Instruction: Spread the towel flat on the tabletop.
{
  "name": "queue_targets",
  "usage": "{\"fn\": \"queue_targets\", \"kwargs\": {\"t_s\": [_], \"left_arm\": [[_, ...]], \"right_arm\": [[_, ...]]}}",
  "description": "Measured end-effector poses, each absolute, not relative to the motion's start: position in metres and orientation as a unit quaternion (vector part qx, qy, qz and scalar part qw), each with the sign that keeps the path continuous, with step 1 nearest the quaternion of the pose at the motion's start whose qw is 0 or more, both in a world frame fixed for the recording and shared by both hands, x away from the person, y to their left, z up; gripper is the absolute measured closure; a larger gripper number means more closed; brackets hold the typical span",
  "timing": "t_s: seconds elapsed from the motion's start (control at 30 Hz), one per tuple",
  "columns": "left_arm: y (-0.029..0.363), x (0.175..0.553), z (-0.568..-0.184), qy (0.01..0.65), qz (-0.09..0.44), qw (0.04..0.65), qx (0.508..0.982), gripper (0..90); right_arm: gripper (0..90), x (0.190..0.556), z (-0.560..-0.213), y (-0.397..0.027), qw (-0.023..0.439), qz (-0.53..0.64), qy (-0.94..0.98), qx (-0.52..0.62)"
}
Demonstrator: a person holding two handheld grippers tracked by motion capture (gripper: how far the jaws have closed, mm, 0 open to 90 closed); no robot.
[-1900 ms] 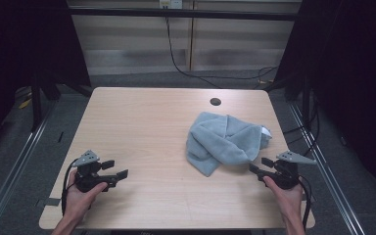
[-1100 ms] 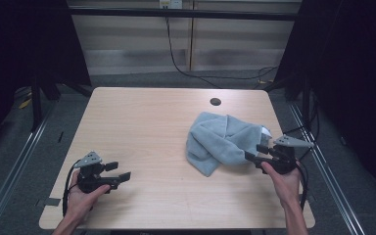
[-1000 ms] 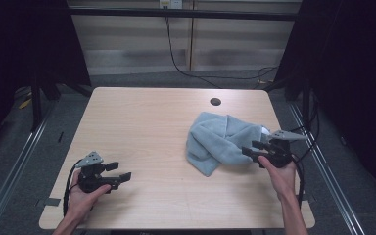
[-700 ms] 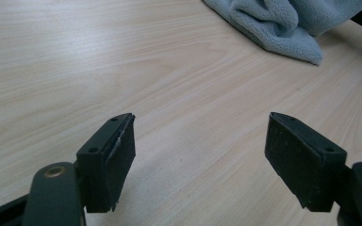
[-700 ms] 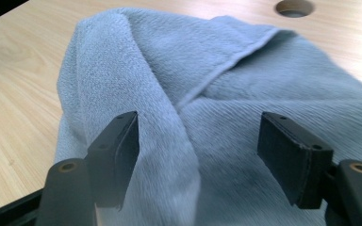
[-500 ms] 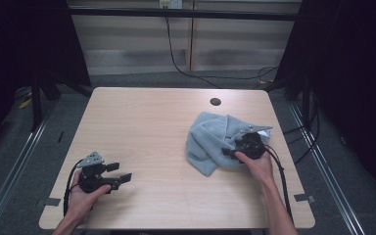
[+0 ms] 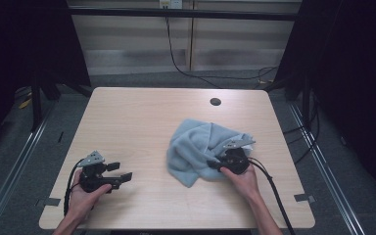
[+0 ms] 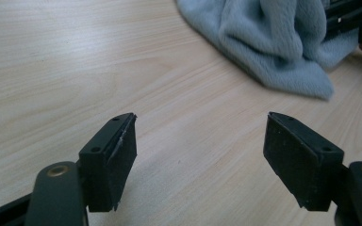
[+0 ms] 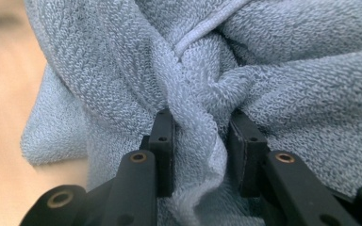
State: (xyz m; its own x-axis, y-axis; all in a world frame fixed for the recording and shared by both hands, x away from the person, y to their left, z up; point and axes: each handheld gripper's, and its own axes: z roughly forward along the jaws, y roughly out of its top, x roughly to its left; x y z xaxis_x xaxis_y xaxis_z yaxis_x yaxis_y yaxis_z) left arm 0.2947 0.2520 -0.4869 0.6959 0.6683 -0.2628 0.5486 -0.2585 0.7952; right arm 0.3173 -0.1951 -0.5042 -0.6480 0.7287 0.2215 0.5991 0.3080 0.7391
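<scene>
Right gripper view: the right gripper (image 9: 201, 150) has just been closing, and its 2 black jaws pinch a raised fold of the crumpled pale-blue terry towel (image 7: 200, 149), which lies right of centre on the light wooden table (image 7: 142, 117). The grip should seat fully before lifting. The left gripper (image 8: 200, 165) rests spread, empty.

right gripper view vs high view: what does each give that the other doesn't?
Right gripper view: its jaws, just closing, pinch a bunched fold of the towel, with the hem and terry weave sharp. High view: the table and its round hole, the left hand-held gripper open over bare wood away from the cloth, the cables and both forearms. Both: the grey-blue towel, the wood tabletop, and the right hand-held gripper at the cloth.
</scene>
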Motion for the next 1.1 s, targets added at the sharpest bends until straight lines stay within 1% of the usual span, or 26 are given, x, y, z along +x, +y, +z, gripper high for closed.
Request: {"fn": "queue_targets", "kwargs": {"t_s": [0.1, 0.13, 0.27, 0.37, 0.4, 0.43, 0.47, 0.53, 0.63, 0.7, 0.8, 0.87, 0.97, 1.0, 1.03, 1.07, 1.1], "left_arm": [[0.252, 0.295, -0.486, 0.383, 0.059, 0.477, 0.788, 29.5], [0.250, 0.295, -0.484, 0.384, 0.054, 0.483, 0.785, 30.4], [0.241, 0.294, -0.479, 0.370, 0.047, 0.489, 0.789, 30.4], [0.237, 0.293, -0.478, 0.363, 0.028, 0.494, 0.789, 31.8], [0.237, 0.293, -0.478, 0.363, 0.028, 0.494, 0.789, 31.8], [0.237, 0.293, -0.475, 0.370, 0.016, 0.509, 0.777, 31.9], [0.236, 0.292, -0.473, 0.370, 0.021, 0.513, 0.774, 32.2], [0.234, 0.293, -0.470, 0.368, 0.016, 0.515, 0.774, 33.5], [0.226, 0.293, -0.459, 0.348, 0.030, 0.513, 0.784, 33.7], [0.221, 0.296, -0.455, 0.345, 0.026, 0.521, 0.780, 33.9], [0.212, 0.305, -0.448, 0.340, 0.024, 0.522, 0.782, 33.4], [0.208, 0.313, -0.443, 0.342, 0.016, 0.535, 0.772, 33.1], [0.195, 0.327, -0.439, 0.338, 0.016, 0.528, 0.779, 33.6], [0.195, 0.327, -0.439, 0.338, 0.016, 0.528, 0.779, 33.4], [0.182, 0.335, -0.439, 0.332, 0.028, 0.512, 0.792, 32.9], [0.175, 0.338, -0.441, 0.330, 0.025, 0.516, 0.790, 32.9], [0.169, 0.341, -0.444, 0.329, 0.010, 0.521, 0.787, 32.3]], "right_arm": [[67.0, 0.313, -0.505, -0.183, 0.075, 0.423, 0.809, 0.400], [66.9, 0.308, -0.506, -0.172, 0.067, 0.433, 0.808, 0.395], [66.7, 0.298, -0.508, -0.156, 0.051, 0.443, 0.810, 0.382], [66.0, 0.288, -0.507, -0.145, 0.039, 0.444, 0.816, 0.369], [65.1, 0.285, -0.506, -0.141, 0.031, 0.443, 0.820, 0.361], [63.8, 0.281, -0.504, -0.138, 0.023, 0.441, 0.824, 0.355], [62.4, 0.279, -0.503, -0.136, 0.014, 0.441, 0.828, 0.346], [57.5, 0.275, -0.497, -0.134, 0.001, 0.442, 0.832, 0.334], [50.2, 0.273, -0.482, -0.139, 0.003, 0.445, 0.834, 0.327], [46.3, 0.275, -0.470, -0.151, 0.011, 0.461, 0.822, 0.334], [43.2, 0.285, -0.453, -0.172, 0.039, 0.472, 0.807, 0.354], [40.6, 0.294, -0.444, -0.183, 0.064, 0.465, 0.804, 0.367], [37.4, 0.312, -0.441, -0.196, 0.081, 0.453, 0.799, 0.387], [37.4, 0.312, -0.441, -0.196, 0.081, 0.453, 0.799, 0.387], [34.9, 0.323, -0.446, -0.201, 0.088, 0.444, 0.798, 0.398], [34.5, 0.328, -0.450, -0.203, 0.082, 0.443, 0.799, 0.399], [33.0, 0.332, -0.455, -0.204, 0.078, 0.435, 0.801, 0.405]]}}
